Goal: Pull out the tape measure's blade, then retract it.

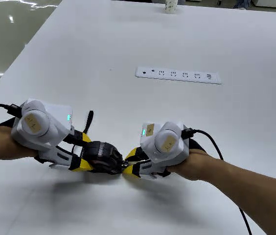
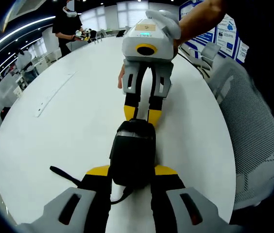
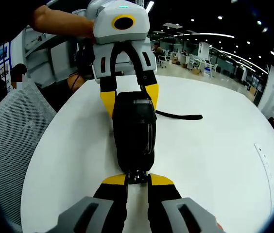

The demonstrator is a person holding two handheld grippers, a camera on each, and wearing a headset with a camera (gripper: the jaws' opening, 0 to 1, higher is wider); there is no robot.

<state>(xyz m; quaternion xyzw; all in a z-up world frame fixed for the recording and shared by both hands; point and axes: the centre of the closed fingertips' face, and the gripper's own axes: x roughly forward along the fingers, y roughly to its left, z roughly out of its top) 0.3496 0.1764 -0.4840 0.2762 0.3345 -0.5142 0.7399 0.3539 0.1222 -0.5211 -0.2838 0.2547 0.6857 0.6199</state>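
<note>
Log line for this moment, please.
left gripper: shut on tape | right gripper: shut on hook | pull: not begun

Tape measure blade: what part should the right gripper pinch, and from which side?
Pinch the hook tab at the low mouth of the tape measure. Come in level along the table, straight at that end, opposite the left gripper, whose jaws clamp the case's flanks. The right gripper faces it now.

Can't confirm right gripper [image 3: 137,180] jaws' pinch on tape measure [image 3: 134,131] blade tip [image 3: 137,175]: too small. Can't see top of cup [image 1: 171,6], clipped at 12 o'clock.
</note>
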